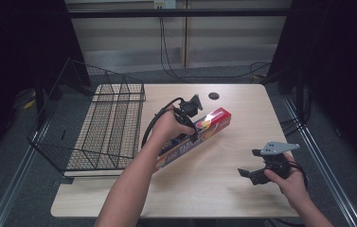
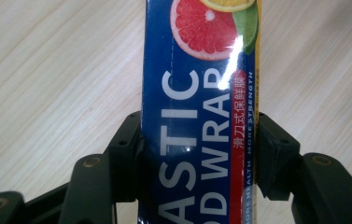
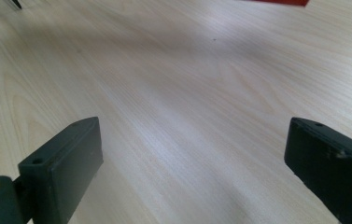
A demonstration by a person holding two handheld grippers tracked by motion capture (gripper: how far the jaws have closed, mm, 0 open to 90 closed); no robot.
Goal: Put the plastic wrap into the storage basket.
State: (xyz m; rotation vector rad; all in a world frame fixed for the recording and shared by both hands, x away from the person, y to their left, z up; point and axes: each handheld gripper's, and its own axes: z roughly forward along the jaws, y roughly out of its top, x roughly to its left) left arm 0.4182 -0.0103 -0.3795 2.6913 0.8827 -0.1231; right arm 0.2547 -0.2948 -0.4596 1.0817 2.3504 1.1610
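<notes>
— Looking at the left gripper [image 2: 197, 154]: what does it have?

— A long box of plastic wrap [image 2: 199, 112], blue with white lettering, a red strip along one edge and a cut grapefruit printed near the far end. In the left gripper view the two black jaws press on the box's long sides, one on each, so the claw is clamped on the box across its narrow width.

— And where is that box on the table?

— In the high view the plastic wrap box [image 1: 196, 135] sits near the middle of the light wooden table [image 1: 223, 189], lying slantwise, its red end pointing toward the far right. The left hand [image 1: 169, 125] and left gripper [image 1: 188, 124] are over its middle. I can't tell whether the box rests on the wood or hangs just above it.

— What's beside it?

— A black wire basket [image 1: 102, 125] stands on the table's left part, just beside the box's near end. A dark round hole [image 1: 213, 96] shows in the tabletop farther back.

— And the other claw?

— The right gripper [image 1: 253, 174] is held by the right hand [image 1: 287, 182] at the near right, well apart from the box. In the right gripper view its jaws stand wide, with bare wood between them.
</notes>
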